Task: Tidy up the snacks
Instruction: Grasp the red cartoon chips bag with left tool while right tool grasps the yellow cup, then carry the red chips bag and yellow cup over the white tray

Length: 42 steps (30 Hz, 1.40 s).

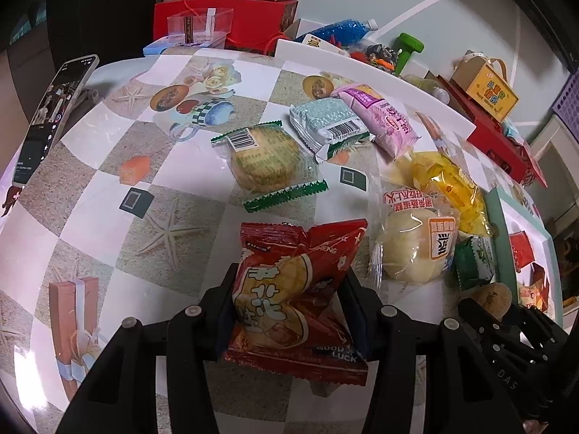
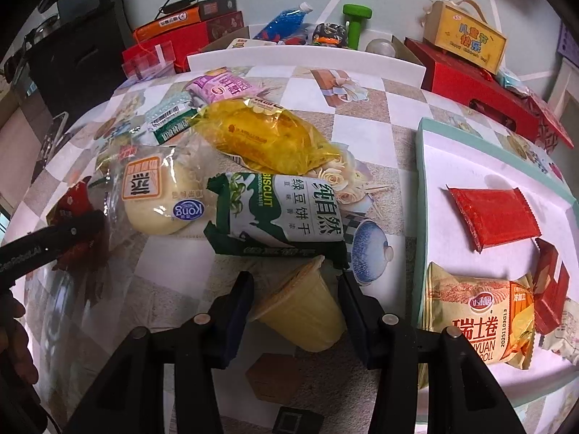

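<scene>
Left wrist view: left claw clamped on a crinkled red foil snack packet, held above the patterned checkered tabletop. At 12 o'clock of the packet, a clear-wrapped round biscuit with green serrated ends.

Right wrist view: right claw, fingers apart, straddles a tilted pale yellow plastic jelly cup; contact unclear. Green-and-white biscuit pack at 12 o'clock. Teal-rimmed white tray at 3 o'clock holds a flat red wrapper.

Shiny wrappers, matt black tools

The red snack bag is glossy crinkled foil; the bun wrapper clear shiny plastic; the yellow cup smooth plastic; the table a sleek printed cover.
</scene>
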Motion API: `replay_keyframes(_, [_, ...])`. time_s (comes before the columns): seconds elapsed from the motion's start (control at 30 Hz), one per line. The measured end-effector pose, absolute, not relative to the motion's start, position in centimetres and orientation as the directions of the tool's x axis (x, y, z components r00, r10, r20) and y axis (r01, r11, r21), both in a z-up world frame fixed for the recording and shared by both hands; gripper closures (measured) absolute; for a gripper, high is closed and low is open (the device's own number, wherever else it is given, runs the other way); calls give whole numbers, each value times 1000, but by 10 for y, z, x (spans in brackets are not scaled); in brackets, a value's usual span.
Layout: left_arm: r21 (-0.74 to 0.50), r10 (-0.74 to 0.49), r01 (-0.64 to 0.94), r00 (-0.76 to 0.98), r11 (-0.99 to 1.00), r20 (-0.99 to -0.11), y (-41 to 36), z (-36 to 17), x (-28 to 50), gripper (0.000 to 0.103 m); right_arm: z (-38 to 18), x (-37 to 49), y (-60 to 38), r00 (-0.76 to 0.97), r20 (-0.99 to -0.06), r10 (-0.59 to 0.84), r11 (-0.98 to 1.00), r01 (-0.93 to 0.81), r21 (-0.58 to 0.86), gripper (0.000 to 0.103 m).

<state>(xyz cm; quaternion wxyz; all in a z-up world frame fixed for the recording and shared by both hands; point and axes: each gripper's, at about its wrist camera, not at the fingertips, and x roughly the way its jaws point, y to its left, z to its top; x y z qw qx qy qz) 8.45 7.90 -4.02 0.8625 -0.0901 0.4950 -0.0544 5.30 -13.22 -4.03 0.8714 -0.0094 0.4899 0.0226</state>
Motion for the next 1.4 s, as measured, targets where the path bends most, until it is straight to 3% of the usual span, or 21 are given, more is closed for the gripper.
replay_keyframes(1.4, [-221,-222,84,644,972,-732,63,23,62,53,16,32,-152,651,-755,80,996,-23,86,52])
